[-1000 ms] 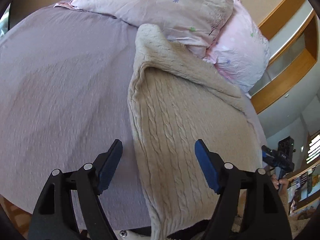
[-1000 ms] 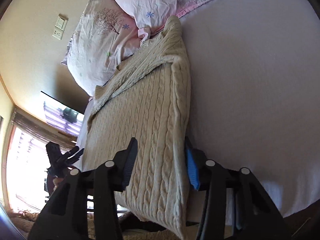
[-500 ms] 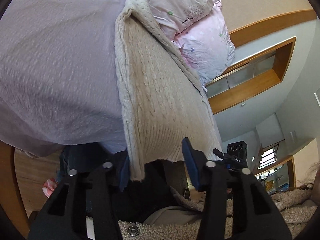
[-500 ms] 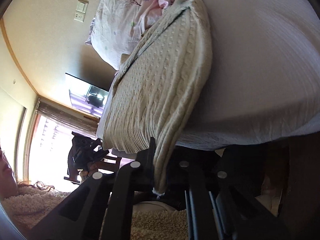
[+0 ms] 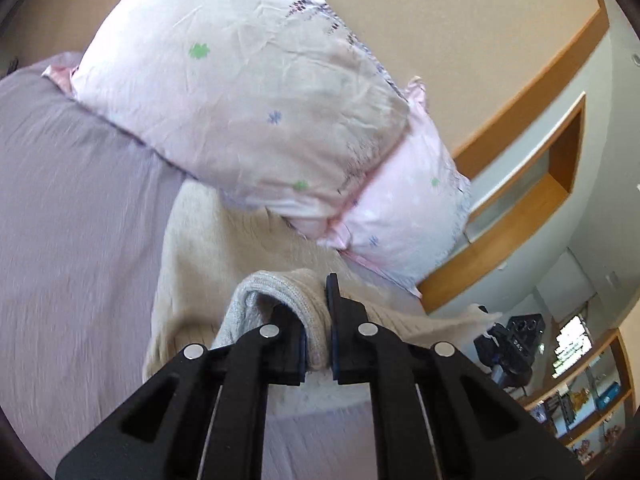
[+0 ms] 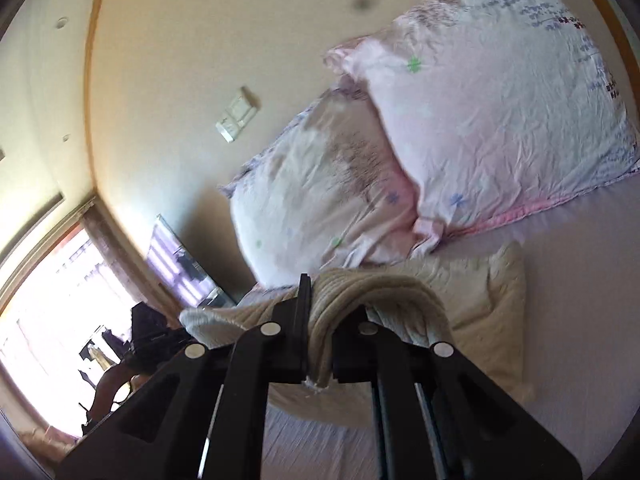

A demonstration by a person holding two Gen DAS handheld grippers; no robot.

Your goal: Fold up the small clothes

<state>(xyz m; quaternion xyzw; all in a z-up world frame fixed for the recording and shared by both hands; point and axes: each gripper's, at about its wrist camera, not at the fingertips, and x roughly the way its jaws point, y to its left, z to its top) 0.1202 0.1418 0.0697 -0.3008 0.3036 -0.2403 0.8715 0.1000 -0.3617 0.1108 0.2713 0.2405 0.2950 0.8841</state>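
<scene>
A cream cable-knit sweater [image 5: 192, 264] lies on the lilac bed sheet [image 5: 72, 200], its far end by the pillows. My left gripper [image 5: 318, 312] is shut on one corner of its near edge, lifted and carried over the body towards the pillows. My right gripper [image 6: 320, 312] is shut on the other corner of the sweater [image 6: 472, 312], the knit bunched and draped over its fingers. The lifted edge hangs between the two grippers. The other gripper shows at the right of the left wrist view [image 5: 508, 344].
Two pink floral pillows [image 5: 248, 92] lean at the head of the bed, also in the right wrist view [image 6: 480, 120]. A beige wall with a switch plate [image 6: 236, 120] stands behind. A bright window [image 6: 44, 312] is at the left, wooden shelving [image 5: 532, 200] at the right.
Both grippers closed on the sweater's near edge at the bed's edge, then lifted it and carried it forward over the sweater towards the pillows.
</scene>
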